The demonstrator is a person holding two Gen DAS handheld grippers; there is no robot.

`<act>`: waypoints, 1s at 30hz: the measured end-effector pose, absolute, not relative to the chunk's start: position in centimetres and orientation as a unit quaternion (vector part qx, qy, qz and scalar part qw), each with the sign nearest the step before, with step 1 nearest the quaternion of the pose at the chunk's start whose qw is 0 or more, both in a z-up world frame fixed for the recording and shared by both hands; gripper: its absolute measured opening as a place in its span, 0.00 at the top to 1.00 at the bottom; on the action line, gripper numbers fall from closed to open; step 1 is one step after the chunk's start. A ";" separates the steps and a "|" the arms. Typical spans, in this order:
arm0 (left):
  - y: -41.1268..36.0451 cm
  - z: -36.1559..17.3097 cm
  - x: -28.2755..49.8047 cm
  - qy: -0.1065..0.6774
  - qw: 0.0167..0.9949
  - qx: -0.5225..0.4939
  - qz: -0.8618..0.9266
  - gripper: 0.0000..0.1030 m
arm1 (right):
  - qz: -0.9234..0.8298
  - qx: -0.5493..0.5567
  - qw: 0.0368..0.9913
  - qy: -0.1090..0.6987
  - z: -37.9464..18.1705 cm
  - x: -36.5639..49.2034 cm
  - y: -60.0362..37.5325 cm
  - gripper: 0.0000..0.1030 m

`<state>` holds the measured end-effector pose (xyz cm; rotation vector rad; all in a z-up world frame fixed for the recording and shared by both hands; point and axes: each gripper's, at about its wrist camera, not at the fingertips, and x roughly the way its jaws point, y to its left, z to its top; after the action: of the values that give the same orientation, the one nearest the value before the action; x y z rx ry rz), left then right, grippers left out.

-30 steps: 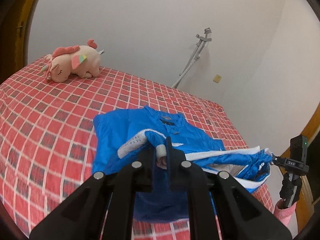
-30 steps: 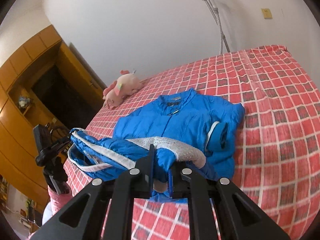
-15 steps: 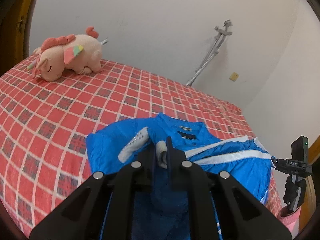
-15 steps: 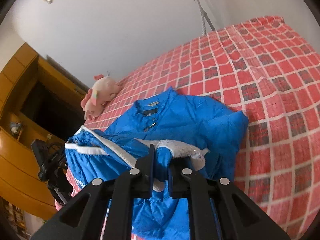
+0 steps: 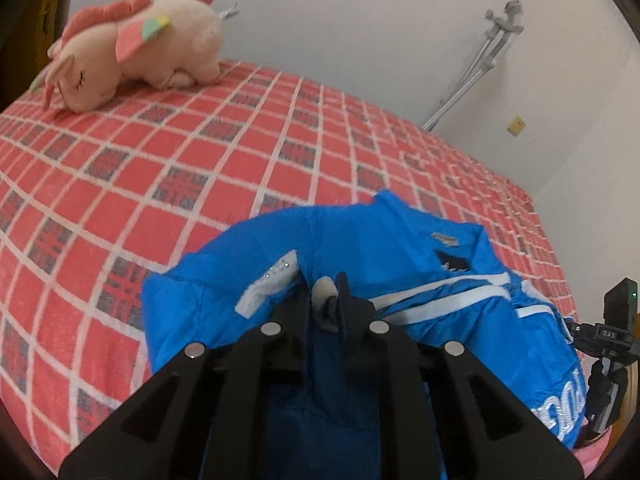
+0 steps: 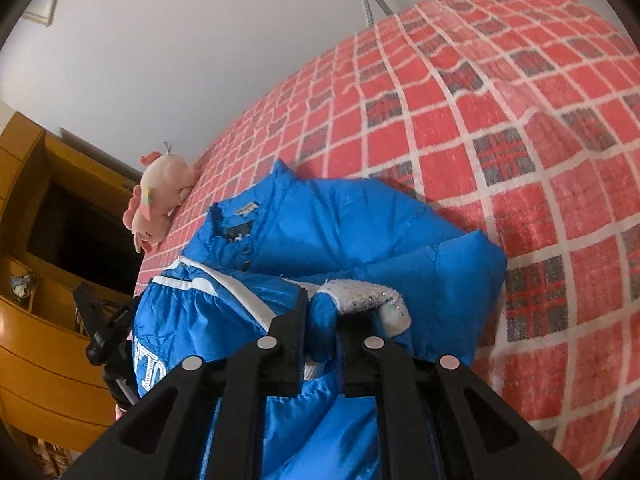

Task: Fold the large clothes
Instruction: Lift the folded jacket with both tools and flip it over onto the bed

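Your bed (image 5: 168,168) fills both views, its red checked cover running away to the white wall. The blue jacket (image 5: 352,240) lies on the near part of it, collar pointing away from you toward the wall, and its lower hem is lifted and doubled over toward that collar. The jacket's long axis runs straight ahead of both tools, from your hands to the collar (image 6: 236,220).

Your left tool (image 5: 325,300) has just been easing apart, yet the grey-white hem trim (image 5: 324,290) sits pinched between its fingers, so call it clamped on the jacket for now. Your right tool (image 6: 322,320) is closed tight on a fold of blue fabric beside the sparkly white band (image 6: 368,300). The two grips sit side by side across the hem, neither hand clearly nearer the collar.

What the next move turns on, as I judge it: the collar lies directly forward and below both tools, so the hem needs to be laid down along that line, both hands level with each other, or the fold will skew.

The plush toy (image 5: 136,40) rests well beyond the jacket, clear of the fold.
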<state>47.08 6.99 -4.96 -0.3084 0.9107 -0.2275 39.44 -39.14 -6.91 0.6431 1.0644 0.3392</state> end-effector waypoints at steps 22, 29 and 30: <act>11.1 -3.5 35.8 0.452 0.874 -0.119 -0.134 0.37 | 0.127 0.145 0.845 0.499 -4.3 30.6 -36.8 0.43; 9.1 -3.0 35.4 0.426 0.891 -0.102 -0.121 0.92 | 0.100 0.132 0.871 0.463 -2.6 29.8 -36.5 0.90; 9.0 -2.5 35.5 0.417 0.895 -0.106 -0.120 0.94 | 0.099 0.136 0.874 0.456 -2.2 29.8 -36.6 0.92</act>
<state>35.46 8.98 -2.54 -0.2199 0.8649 -0.2489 29.83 -36.64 -2.19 0.2834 0.9515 0.2076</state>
